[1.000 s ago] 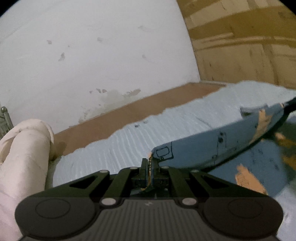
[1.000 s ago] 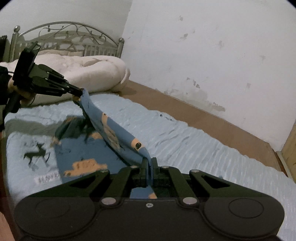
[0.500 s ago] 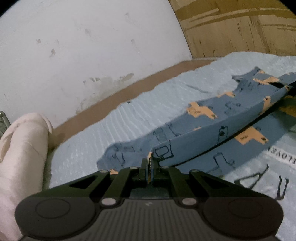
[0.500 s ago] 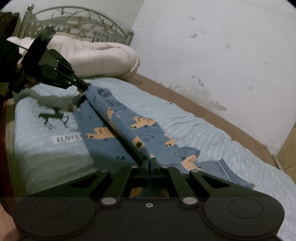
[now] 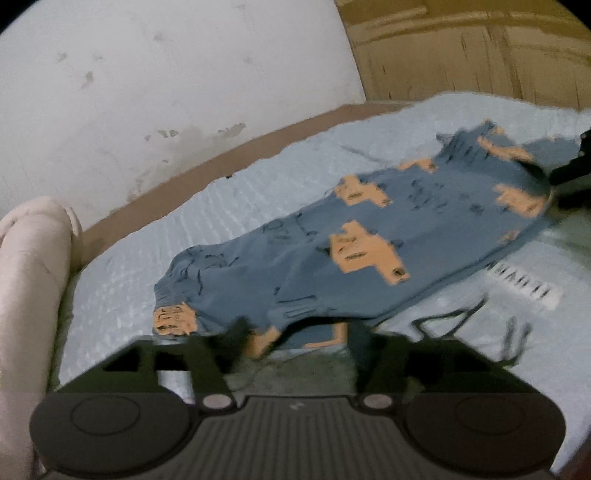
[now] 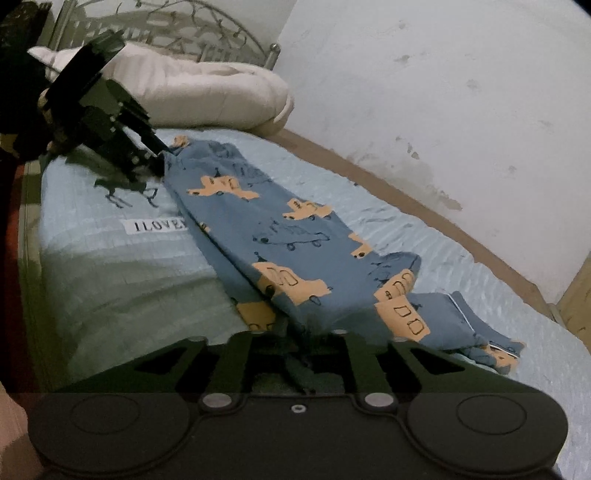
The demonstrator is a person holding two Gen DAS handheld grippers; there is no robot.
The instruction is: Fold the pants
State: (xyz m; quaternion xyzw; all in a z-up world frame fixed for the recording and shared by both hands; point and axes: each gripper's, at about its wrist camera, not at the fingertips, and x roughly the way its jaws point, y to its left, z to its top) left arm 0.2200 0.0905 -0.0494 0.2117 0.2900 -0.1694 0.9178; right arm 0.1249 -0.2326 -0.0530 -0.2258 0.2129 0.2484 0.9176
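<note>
The blue pants (image 5: 369, 236) with orange vehicle prints lie lengthwise, folded over, on the light blue bedspread (image 5: 258, 192). My left gripper (image 5: 299, 332) is at their near end; its jaws are opening, and the cloth edge lies loose between the spread fingers. In the right wrist view the pants (image 6: 288, 240) run from my right gripper (image 6: 304, 336) up to the left gripper (image 6: 159, 160). The right jaws are opening too, with a bunched fold between them that the pads do not press. The right gripper (image 5: 554, 186) shows at the pants' far end.
A cream duvet (image 6: 207, 92) is heaped at the head of the bed under a metal headboard (image 6: 177, 22). A white wall and a brown strip run along the far side. Wooden panels (image 5: 480, 48) stand beyond the foot. The bedspread bears a text label (image 6: 155, 224).
Both grippers came down and laid the raised pants edge onto the bed. Their jaws, shut on the cloth before, now stand apart and the cloth lies slack.
</note>
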